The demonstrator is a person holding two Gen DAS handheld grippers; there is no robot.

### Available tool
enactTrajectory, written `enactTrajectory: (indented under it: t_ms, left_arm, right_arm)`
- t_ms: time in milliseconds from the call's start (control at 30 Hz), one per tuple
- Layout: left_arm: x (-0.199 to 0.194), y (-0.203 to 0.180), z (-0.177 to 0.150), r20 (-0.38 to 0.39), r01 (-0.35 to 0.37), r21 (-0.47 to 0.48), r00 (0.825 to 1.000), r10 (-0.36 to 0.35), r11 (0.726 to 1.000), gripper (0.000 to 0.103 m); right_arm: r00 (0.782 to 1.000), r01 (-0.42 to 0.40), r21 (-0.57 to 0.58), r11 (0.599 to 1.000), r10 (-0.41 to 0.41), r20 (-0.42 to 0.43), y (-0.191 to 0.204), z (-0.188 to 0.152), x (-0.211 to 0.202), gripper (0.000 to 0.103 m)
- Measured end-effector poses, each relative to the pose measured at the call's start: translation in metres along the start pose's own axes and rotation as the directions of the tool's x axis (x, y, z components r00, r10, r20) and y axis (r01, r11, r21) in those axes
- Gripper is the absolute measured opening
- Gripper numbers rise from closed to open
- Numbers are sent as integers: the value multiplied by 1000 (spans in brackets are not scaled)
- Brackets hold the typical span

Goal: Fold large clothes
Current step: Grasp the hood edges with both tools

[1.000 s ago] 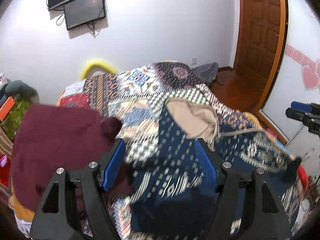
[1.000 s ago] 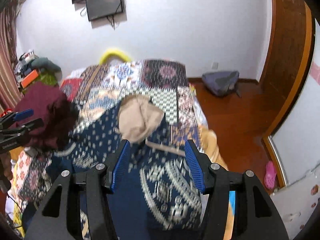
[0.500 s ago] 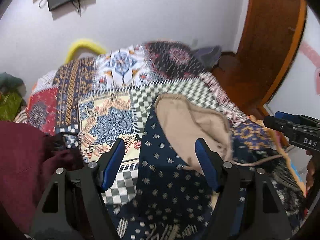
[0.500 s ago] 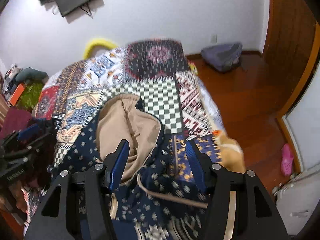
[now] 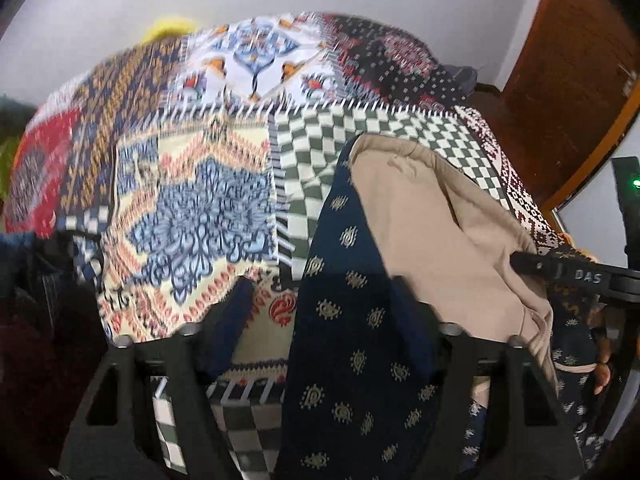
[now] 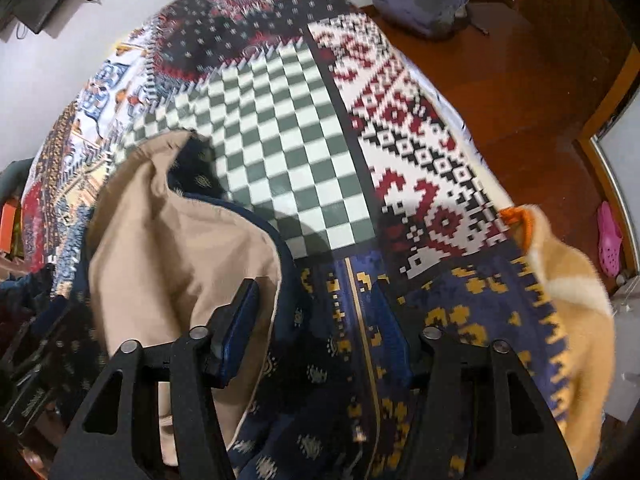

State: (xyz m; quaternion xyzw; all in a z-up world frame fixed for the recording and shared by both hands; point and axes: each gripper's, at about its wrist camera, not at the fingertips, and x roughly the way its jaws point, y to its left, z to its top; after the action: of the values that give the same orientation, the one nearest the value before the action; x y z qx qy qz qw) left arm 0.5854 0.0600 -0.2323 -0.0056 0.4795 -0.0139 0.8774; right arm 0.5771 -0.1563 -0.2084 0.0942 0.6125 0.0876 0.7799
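Observation:
A navy patterned hoodie (image 5: 352,280) with a beige-lined hood (image 5: 432,220) lies on the patchwork bedspread (image 5: 192,200). My left gripper (image 5: 320,320) hangs low over the hood's left navy edge. Its jaws are closing, the fabric lies between them, and the pads are not pressing on it. In the right wrist view my right gripper (image 6: 320,320) straddles the hood's right edge (image 6: 280,288) and a beige drawstring (image 6: 360,312). Its jaws are closing too, apart from the cloth. One of the right gripper's fingers (image 5: 560,270) reaches over the hood lining at the right of the left wrist view.
A maroon garment (image 5: 24,352) lies at the bed's left side. An orange and cream blanket (image 6: 568,280) hangs at the right edge of the bed. On the wooden floor (image 6: 520,80) sit a grey bag (image 6: 424,0) and a pink slipper (image 6: 610,240). A wooden door (image 5: 568,60) stands beyond.
Both grippers have dropped and tilted down toward the hood, which now fills the views. Both pairs of jaws stand narrower than before. The wall screen has left the left view.

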Motion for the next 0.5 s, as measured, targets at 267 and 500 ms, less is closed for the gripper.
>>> enactTrajectory:
  t_ms: [267, 500]
  left_arm:
    - [-13, -14, -7, -1, -3, 100, 1000, 3, 995, 5]
    - [-73, -5, -12, 21, 39, 66, 999, -41, 997, 4]
  right_arm:
    - [998, -12, -146, 989, 21, 63, 30, -18, -33, 6]
    - [980, -64, -184, 981, 96, 173, 38, -33, -101, 6]
